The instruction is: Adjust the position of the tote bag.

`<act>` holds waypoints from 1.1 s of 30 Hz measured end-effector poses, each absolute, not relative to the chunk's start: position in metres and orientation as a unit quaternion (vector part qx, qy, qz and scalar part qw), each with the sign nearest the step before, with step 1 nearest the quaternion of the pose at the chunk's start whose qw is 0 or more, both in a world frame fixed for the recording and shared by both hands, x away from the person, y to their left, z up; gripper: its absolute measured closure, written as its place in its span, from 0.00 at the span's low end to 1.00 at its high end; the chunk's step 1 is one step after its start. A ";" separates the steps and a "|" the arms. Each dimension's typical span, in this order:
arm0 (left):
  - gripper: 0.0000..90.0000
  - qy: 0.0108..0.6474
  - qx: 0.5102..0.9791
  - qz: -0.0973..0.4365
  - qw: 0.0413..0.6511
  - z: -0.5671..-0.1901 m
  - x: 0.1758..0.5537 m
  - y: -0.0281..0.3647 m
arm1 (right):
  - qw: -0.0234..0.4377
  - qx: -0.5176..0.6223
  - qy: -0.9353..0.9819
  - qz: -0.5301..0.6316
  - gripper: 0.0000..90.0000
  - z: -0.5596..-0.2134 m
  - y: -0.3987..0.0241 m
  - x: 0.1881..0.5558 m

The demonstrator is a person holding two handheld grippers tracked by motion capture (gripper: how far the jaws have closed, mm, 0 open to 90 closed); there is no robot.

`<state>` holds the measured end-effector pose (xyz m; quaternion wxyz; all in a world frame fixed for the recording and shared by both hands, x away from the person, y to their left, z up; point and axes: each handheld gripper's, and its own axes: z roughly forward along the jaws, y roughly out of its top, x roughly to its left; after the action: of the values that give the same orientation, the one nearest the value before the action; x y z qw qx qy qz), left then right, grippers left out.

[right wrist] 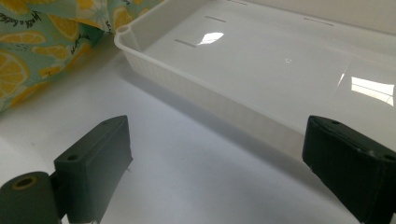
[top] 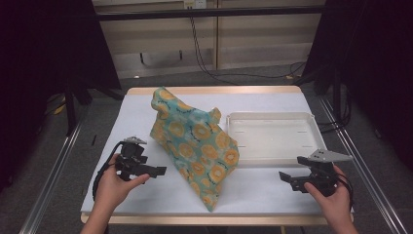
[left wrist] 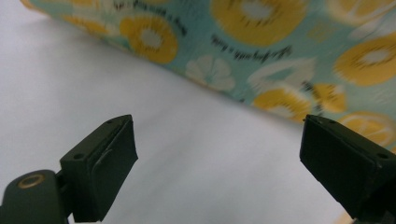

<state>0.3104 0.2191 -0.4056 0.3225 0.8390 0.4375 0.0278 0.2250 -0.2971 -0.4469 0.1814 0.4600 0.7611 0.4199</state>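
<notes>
Two open claws, left claw (top: 157, 171) and right claw (top: 287, 178), flank the cloth (top: 195, 141)

Worktop (top: 136, 112): white surface w/ light wood edge, sits in metal frame. Floor (top: 63, 195): grey. Black cables (top: 204, 63) run down rear wall and across floor behind worktop. Dark curtains (top: 44, 53) hang at both sides. Beige wall panels (top: 263, 39) at back.
</notes>
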 end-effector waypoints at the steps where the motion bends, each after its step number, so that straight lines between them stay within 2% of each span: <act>1: 0.11 0.438 0.838 0.025 0.325 -0.400 0.311 0.218 | 0.180 0.461 0.761 0.419 0.09 -0.446 -0.296 0.225; 5: 0.11 0.432 0.840 0.023 0.329 -0.372 0.319 0.212 | 0.179 0.457 0.763 0.420 0.09 -0.446 -0.294 0.227; 13: 0.10 0.427 0.847 0.005 0.317 -0.343 0.330 0.206 | 0.178 0.455 0.764 0.420 0.09 -0.445 -0.292 0.229; 33: 0.11 0.436 0.846 0.009 0.308 -0.276 0.358 0.177 | 0.178 0.454 0.764 0.424 0.09 -0.445 -0.292 0.228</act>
<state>0.3578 0.1773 -0.2763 0.3079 0.8457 0.4357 0.0085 0.2284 -0.2923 -0.4452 0.1780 0.4537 0.7636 0.4236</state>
